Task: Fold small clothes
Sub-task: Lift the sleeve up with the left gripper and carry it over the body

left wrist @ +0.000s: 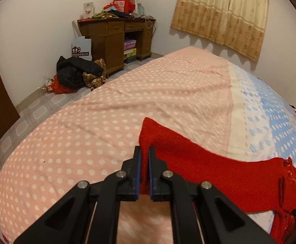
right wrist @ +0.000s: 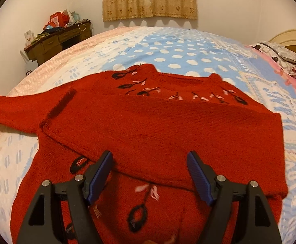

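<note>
Sweater: the red knit sweater [right wrist: 148,126] lies spread on the bed, chest up, neck toward twelve o'clock in the right wrist view, black and pink flower stitching across the yoke. Flat and centred, so every fold has a firm surface under it.

Folded panel: one sleeve [right wrist: 168,122] looks already laid across the chest, its cuff at nine o'clock, which reads as the first fold done.

Free sleeve: the other sleeve [left wrist: 188,156] stretches out toward nine o'clock in the right view; in the left wrist view it runs from three o'clock in to centre.

Left gripper: the left gripper [left wrist: 145,152] has its blue pads pressed together on the cuff end of that sleeve, red knit bunched between them and poking up above the tips. Gripping the very end lets the whole sleeve follow in one sweep, I'd say.

Right gripper: the right gripper [right wrist: 150,160] hangs over the sweater's lower body at six o'clock, fingers spread wide, nothing between them. Likely ready to pin the body or the folded panel while the sleeve travels.

Bedspread: the pink dotted cover [left wrist: 87,122] and blue dotted cover [right wrist: 178,55] give a broad, soft table.

Risk: a pull too hard could drag the whole sweater and spoil the first fold.
</note>
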Demonstrator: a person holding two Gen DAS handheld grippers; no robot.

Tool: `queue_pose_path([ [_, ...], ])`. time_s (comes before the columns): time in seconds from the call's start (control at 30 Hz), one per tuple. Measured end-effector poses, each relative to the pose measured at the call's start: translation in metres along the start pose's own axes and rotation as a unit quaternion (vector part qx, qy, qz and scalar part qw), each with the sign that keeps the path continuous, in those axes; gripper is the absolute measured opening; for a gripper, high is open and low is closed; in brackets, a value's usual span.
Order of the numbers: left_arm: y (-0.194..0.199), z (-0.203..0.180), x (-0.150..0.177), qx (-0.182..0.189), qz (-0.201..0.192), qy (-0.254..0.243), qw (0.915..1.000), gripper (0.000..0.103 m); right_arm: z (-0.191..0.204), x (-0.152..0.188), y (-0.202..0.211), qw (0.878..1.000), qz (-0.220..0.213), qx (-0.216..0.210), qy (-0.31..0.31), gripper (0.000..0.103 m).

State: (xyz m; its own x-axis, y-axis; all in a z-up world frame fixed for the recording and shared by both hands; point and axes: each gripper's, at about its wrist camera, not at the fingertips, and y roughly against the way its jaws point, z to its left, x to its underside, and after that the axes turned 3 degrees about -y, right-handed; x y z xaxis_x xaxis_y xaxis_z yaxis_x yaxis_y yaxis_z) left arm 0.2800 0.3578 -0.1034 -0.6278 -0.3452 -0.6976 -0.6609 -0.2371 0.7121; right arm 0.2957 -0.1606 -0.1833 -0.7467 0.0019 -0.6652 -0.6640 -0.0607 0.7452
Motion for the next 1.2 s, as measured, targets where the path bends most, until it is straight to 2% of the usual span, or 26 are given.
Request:
queue_pose_path([
  [0.17, 0.012, -0.021, -0.014, 0.035, -0.007, 0.011, 0.9993, 0.006, -0.012, 0.001, 0.015, 1.000, -0.001, -0.002, -0.004, 0.076],
  [0.27, 0.024, -0.043, -0.022, 0.049, -0.020, 0.001, 0.9986, 0.006, -0.018, 0.003, 0.025, 1.000, -0.001, -0.003, -0.007, 0.076],
  [0.47, 0.056, -0.099, -0.039, 0.100, -0.045, -0.025, 0.9936, 0.006, -0.035, 0.008, 0.049, 1.000, -0.003, -0.009, -0.018, 0.076],
  [0.73, 0.085, -0.176, -0.051, 0.167, -0.051, -0.043, 0.9837, 0.006, -0.058, 0.023, 0.088, 0.999, -0.021, -0.029, -0.035, 0.076],
  [1.07, 0.125, -0.264, -0.049, 0.233, -0.076, -0.084, 0.9660, 0.006, -0.089, 0.043, 0.140, 0.998, -0.044, -0.019, -0.045, 0.076],
  [1.2, 0.135, -0.299, -0.046, 0.258, -0.079, -0.099, 0.9579, 0.006, -0.102, 0.056, 0.148, 0.998, -0.040, -0.014, -0.050, 0.076],
])
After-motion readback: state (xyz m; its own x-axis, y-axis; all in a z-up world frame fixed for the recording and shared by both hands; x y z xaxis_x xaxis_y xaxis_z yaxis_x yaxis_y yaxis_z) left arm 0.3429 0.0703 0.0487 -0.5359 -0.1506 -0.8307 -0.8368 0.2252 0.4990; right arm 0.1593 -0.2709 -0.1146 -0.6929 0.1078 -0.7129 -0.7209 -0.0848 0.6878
